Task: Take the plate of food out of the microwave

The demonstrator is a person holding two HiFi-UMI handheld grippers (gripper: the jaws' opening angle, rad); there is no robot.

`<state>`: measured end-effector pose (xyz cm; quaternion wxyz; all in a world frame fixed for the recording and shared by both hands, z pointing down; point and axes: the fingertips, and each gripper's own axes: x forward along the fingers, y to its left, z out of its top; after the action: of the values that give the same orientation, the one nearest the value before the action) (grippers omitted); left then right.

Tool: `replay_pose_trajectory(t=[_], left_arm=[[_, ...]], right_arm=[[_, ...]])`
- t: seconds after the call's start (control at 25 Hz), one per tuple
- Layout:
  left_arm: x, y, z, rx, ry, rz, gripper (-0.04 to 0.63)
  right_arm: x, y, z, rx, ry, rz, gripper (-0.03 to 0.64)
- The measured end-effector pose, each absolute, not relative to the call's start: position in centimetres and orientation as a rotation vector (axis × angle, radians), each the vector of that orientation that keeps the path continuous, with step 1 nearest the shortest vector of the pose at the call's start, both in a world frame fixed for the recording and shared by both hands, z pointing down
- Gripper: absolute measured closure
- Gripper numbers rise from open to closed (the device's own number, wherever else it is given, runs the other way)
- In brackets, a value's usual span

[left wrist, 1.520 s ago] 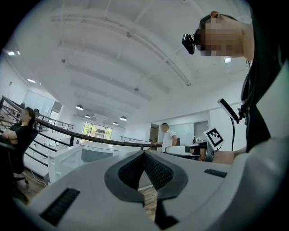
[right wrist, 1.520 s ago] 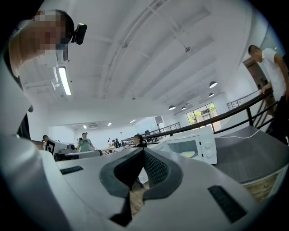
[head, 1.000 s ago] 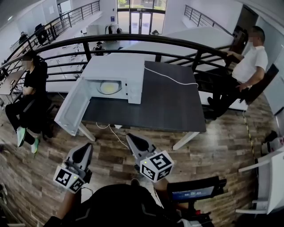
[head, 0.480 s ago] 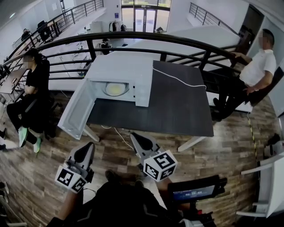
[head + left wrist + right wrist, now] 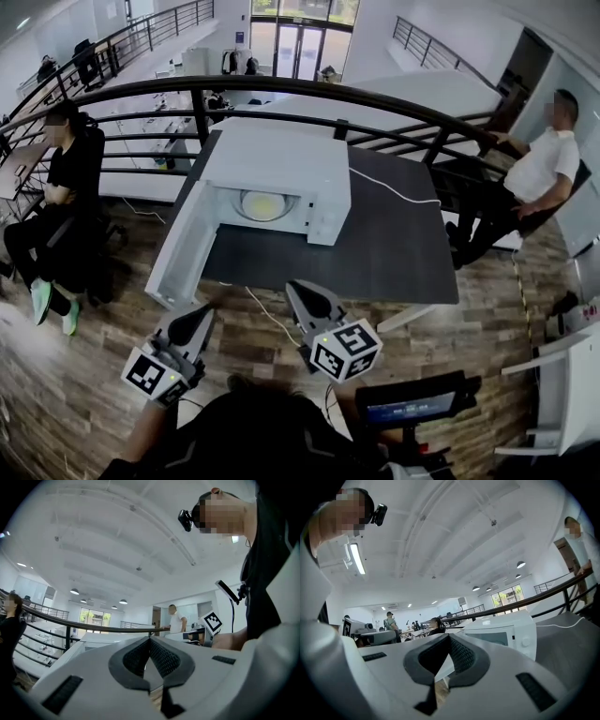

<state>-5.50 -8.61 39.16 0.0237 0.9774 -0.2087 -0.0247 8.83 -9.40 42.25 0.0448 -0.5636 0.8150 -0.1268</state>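
A white microwave (image 5: 281,164) stands at the back left of a dark table (image 5: 384,248), its door (image 5: 183,248) swung open toward the left. Inside it lies a pale plate of food (image 5: 262,204). Both grippers hang over the wooden floor short of the table's near edge, empty, jaws closed tip to tip. The left gripper (image 5: 201,315) is below the open door; the right gripper (image 5: 300,291) is just off the table's front edge. From the right gripper view the microwave (image 5: 506,632) is ahead and to the right of the shut right gripper (image 5: 449,638). The left gripper (image 5: 150,639) also shows shut.
A black railing (image 5: 281,89) curves behind the table. One person (image 5: 66,178) sits at the left, another (image 5: 544,159) leans on the rail at the right. A white cable (image 5: 398,192) runs across the tabletop. A small screen (image 5: 408,408) is at my lower right.
The table and microwave have come nearer and shifted right in the head view. Both grippers have moved a little forward, still shut and empty.
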Motion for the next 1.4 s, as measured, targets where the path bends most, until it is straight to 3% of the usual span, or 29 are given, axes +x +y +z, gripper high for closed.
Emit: replay_pose_trajectory(t=[0.44, 1.0, 1.4], left_arm=[[-10.3, -14.8, 39.5, 2.973, -0.612, -0.072, 0.591], [-5.1, -20.3, 38.0, 2.948, -0.694, -0.070, 0.591], [-2.4, -25.1, 37.7, 2.883, -0.859, -0.054, 0.591]], right_arm=[[4.2, -13.8, 40.9, -1.789, 2.403, -0.399, 0.620], [9.2, -21.7, 42.9, -1.713, 2.372, -0.544, 0.617], [13.2, -29.9, 48.5, -1.702, 2.354, -0.762, 0.515]])
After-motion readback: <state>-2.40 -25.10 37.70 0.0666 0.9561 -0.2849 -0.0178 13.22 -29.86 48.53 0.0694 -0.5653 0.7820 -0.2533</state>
